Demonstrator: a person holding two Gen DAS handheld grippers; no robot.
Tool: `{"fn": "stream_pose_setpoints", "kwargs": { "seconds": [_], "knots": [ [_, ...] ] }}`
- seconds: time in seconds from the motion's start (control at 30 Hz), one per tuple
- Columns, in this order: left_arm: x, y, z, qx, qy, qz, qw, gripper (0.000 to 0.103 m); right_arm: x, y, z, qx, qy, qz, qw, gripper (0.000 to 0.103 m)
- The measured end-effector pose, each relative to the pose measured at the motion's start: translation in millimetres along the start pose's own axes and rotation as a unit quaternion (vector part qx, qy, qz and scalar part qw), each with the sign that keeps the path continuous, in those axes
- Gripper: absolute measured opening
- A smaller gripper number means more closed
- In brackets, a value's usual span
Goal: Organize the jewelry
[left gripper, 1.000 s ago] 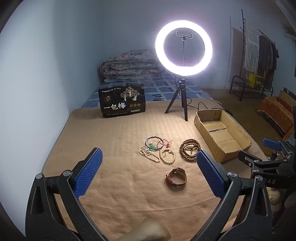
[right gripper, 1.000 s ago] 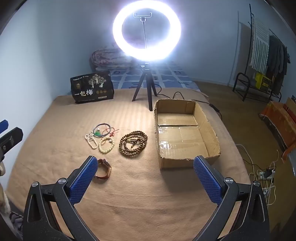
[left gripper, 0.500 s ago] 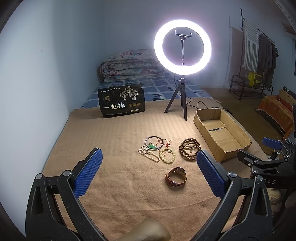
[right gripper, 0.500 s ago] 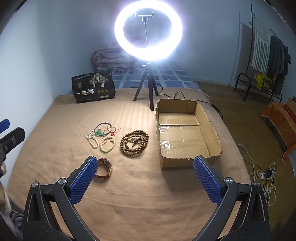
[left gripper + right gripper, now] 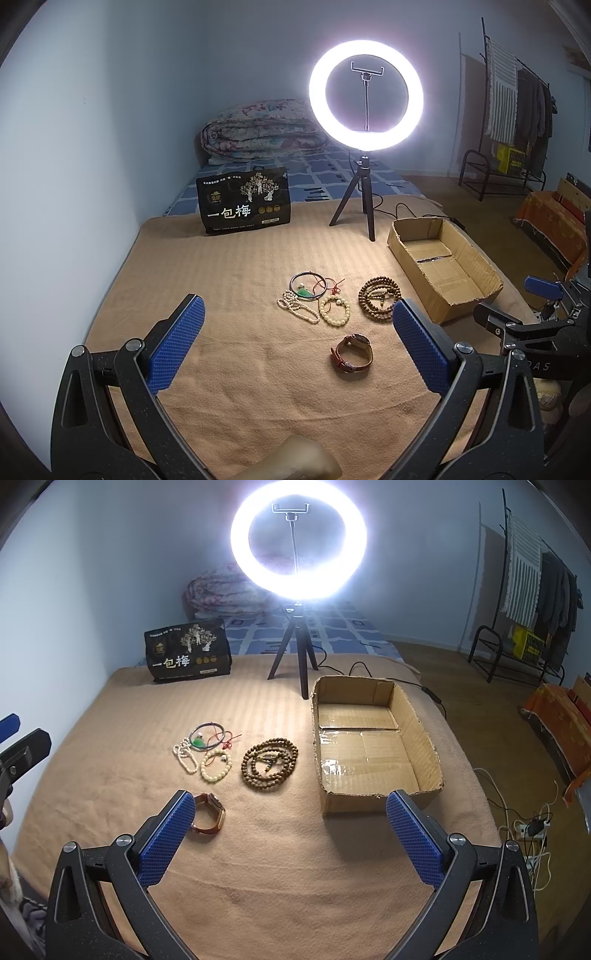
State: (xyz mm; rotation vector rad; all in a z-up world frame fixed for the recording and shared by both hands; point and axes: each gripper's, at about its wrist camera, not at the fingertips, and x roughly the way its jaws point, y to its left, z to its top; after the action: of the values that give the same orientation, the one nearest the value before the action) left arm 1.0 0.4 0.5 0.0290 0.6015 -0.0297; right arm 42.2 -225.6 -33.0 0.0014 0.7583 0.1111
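A tan ribbed blanket (image 5: 280, 867) covers the bed, with a blue patterned sheet (image 5: 332, 627) and a rolled floral quilt (image 5: 258, 129) beyond it against the pale blue wall. A lit white ring light on a small black tripod (image 5: 298, 542) stands near the far edge, beside a black printed bag with white characters (image 5: 186, 655). An open brown cardboard box (image 5: 421, 753) sits empty on the blanket's right side. At the far right, a black metal clothes rack (image 5: 532, 590) stands on the wooden floor.

The jewelry lies left of the box: a coiled brown wooden bead strand (image 5: 269, 763), a cream bead bracelet (image 5: 216, 765), a white pearl strand (image 5: 184, 755), a thin dark bangle with red cord and a green pendant (image 5: 207, 735), and nearer, a brown leather-strap wristwatch (image 5: 208, 813).

The left tongs (image 5: 295, 354) are spread wide apart, empty, above the blanket; the right tongs (image 5: 290, 840) likewise gape empty, their left pad overlapping the watch in view.

Compared with a second ago, the right wrist view has drifted slightly, the ring light and box sitting a touch further right; the jewelry is undisturbed.
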Motion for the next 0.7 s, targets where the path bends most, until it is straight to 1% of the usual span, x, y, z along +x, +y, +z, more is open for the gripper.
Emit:
{"fn": "stream_pose_setpoints", "kwargs": {
  "seconds": [0.7],
  "knots": [
    [-0.1,-0.4,-0.3,0.001,0.000,0.000,1.0000,0.103,0.4,0.0,-1.1,-0.001,0.002,0.003,1.000,0.103]
  ]
}}
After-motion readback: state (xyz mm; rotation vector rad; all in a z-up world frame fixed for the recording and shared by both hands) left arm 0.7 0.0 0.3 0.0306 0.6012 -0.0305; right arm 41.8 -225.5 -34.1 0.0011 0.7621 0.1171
